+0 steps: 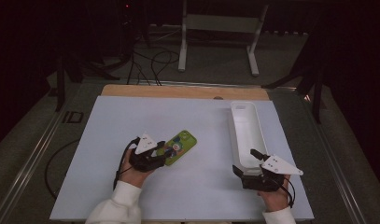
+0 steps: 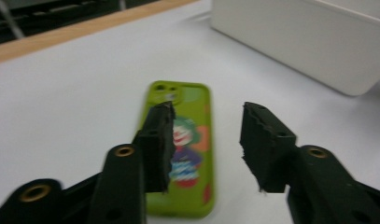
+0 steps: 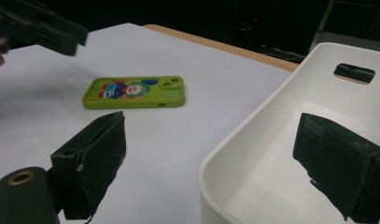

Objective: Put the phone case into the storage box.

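Note:
A green phone (image 1: 180, 145) with a cartoon clown on its case lies flat on the white table top, left of centre. My left gripper (image 1: 162, 151) hovers at the phone's near end, tilted down over it. In the left gripper view its jaws (image 2: 206, 126) stand apart above the phone (image 2: 187, 135) and nothing is pressed between them. My right gripper (image 1: 247, 162) is open at the near end of a long white bin (image 1: 246, 126). In the right gripper view one jaw sits inside the bin (image 3: 253, 121) and the other outside, apart from the wall. The phone (image 3: 134, 92) lies beyond.
The white sheet (image 1: 131, 121) covers the table, with a wooden strip (image 1: 178, 91) along its far edge. A white stand (image 1: 220, 23) and cables are on the floor behind. The bin (image 2: 295, 42) appears to hold nothing. The left gripper (image 3: 38, 28) appears blurred at the upper left of the right gripper view.

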`<act>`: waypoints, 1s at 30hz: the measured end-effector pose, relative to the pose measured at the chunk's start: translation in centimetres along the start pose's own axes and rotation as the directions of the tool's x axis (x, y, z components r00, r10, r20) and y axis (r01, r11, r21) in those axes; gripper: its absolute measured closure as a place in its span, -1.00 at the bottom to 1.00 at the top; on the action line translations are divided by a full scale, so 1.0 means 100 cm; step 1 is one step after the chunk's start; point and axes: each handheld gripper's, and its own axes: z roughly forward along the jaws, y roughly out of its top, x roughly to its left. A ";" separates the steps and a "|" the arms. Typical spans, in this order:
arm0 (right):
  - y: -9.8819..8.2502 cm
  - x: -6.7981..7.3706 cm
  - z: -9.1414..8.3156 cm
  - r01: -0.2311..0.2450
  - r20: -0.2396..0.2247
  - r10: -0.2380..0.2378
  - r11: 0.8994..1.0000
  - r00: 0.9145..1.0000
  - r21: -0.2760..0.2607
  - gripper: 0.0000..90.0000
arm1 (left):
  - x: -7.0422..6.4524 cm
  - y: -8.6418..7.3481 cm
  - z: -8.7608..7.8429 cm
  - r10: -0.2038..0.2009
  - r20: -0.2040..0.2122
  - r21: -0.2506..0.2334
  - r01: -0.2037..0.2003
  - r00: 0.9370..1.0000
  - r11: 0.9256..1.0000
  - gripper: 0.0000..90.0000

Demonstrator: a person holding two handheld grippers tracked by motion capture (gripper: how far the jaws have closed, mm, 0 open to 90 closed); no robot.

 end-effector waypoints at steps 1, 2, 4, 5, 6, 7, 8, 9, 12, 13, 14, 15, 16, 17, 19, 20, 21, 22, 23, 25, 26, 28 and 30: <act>0.000 0.000 0.001 0.008 -0.001 -0.008 1.000 1.000 0.003 -0.79 | 0.005 -0.001 -0.006 -0.011 -0.002 -0.008 0.011 1.000 1.000 0.13; 0.001 0.000 0.002 0.006 -0.004 -0.006 1.000 1.000 0.003 -0.79 | 0.009 -0.002 -0.013 -0.024 -0.014 -0.010 0.024 1.000 1.000 0.03; 0.002 -0.001 0.003 0.007 -0.010 -0.007 1.000 1.000 0.001 -0.79 | 0.015 -0.005 -0.027 -0.019 -0.060 -0.026 0.017 0.998 1.000 -0.25; 0.003 -0.001 0.003 0.003 -0.010 -0.003 1.000 1.000 -0.001 -0.79 | 0.018 -0.007 -0.034 -0.016 -0.077 -0.035 0.013 0.997 0.999 -0.33; 0.004 -0.002 0.004 0.001 -0.012 -0.001 1.000 1.000 -0.006 -0.79 | 0.022 -0.009 -0.043 -0.018 -0.093 -0.047 0.013 0.995 0.999 -0.42; 0.004 -0.003 0.004 -0.002 -0.015 0.002 1.000 1.000 -0.010 -0.79 | 0.024 -0.011 -0.048 -0.019 -0.106 -0.053 0.013 0.994 0.999 -0.54; 0.005 -0.003 0.004 -0.003 -0.016 0.002 1.000 1.000 -0.012 -0.79 | 0.026 -0.014 -0.054 -0.020 -0.120 -0.062 0.012 0.993 0.998 -0.63; 0.005 -0.004 0.004 -0.006 -0.016 0.006 1.000 1.000 -0.015 -0.79 | 0.029 -0.017 -0.060 -0.017 -0.128 -0.069 0.008 0.992 0.998 -0.68; 0.004 -0.005 0.004 -0.020 -0.012 0.019 1.000 1.000 -0.022 -0.79 | 0.034 -0.027 -0.075 -0.022 -0.151 -0.101 0.007 0.988 0.995 -0.81; 0.003 -0.005 0.004 -0.024 -0.012 0.023 0.999 1.000 -0.027 -0.79 | 0.036 -0.031 -0.079 -0.021 -0.149 -0.105 0.006 0.989 0.994 -0.88; 0.003 -0.005 0.004 -0.026 -0.011 0.026 0.999 1.000 -0.029 -0.79 | 0.038 -0.035 -0.082 -0.024 -0.153 -0.109 0.007 0.988 0.994 -0.94; 0.002 -0.005 0.004 -0.026 -0.010 0.026 0.999 1.000 -0.028 -0.79 | 0.039 -0.038 -0.085 -0.029 -0.158 -0.119 0.010 0.987 0.993 -0.97; 0.002 -0.005 0.004 -0.026 -0.009 0.026 0.999 1.000 -0.026 -0.79 | 0.041 -0.042 -0.088 -0.035 -0.154 -0.127 0.016 0.987 0.992 -0.99; 0.001 -0.005 0.004 -0.025 -0.011 0.025 0.999 1.000 -0.028 -0.79 | 0.043 -0.046 -0.091 -0.043 -0.156 -0.130 0.022 0.987 0.991 -1.00; 0.000 -0.004 0.004 -0.031 -0.014 0.031 0.999 0.999 -0.030 -0.79 | 0.046 -0.052 -0.096 -0.051 -0.158 -0.136 0.029 0.986 0.990 -1.00; -0.001 -0.004 0.004 -0.034 -0.012 0.034 0.999 0.999 -0.029 -0.79 | 0.047 -0.056 -0.097 -0.057 -0.155 -0.140 0.035 0.986 0.990 -1.00; -0.001 -0.004 0.004 -0.033 -0.012 0.032 0.999 0.999 -0.029 -0.79 | 0.049 -0.059 -0.099 -0.063 -0.158 -0.138 0.041 0.985 0.990 -1.00; -0.002 -0.004 0.005 -0.033 -0.010 0.033 0.999 0.999 -0.031 -0.79 | 0.050 -0.062 -0.100 -0.067 -0.155 -0.141 0.045 0.986 0.989 -1.00; -0.003 -0.004 0.004 -0.037 -0.010 0.037 0.999 0.999 -0.031 -0.79 | 0.051 -0.064 -0.102 -0.070 -0.151 -0.145 0.048 0.986 0.988 -1.00; -0.004 -0.004 0.003 -0.042 -0.009 0.042 0.999 0.999 -0.034 -0.79 | 0.054 -0.067 -0.104 -0.076 -0.142 -0.147 0.054 0.987 0.988 -1.00; -0.005 -0.004 0.002 -0.041 -0.008 0.041 0.999 0.999 -0.033 -0.79 | 0.056 -0.068 -0.105 -0.076 -0.136 -0.149 0.056 0.988 0.987 -1.00; -0.005 -0.003 0.002 -0.035 -0.008 0.035 0.999 0.999 -0.036 -0.79 | 0.056 -0.070 -0.107 -0.075 -0.125 -0.152 0.056 0.989 0.987 -1.00; -0.007 -0.002 0.001 -0.033 -0.012 0.033 0.999 0.999 -0.035 -0.79 | 0.057 -0.071 -0.109 -0.068 -0.125 -0.151 0.049 0.990 0.987 -1.00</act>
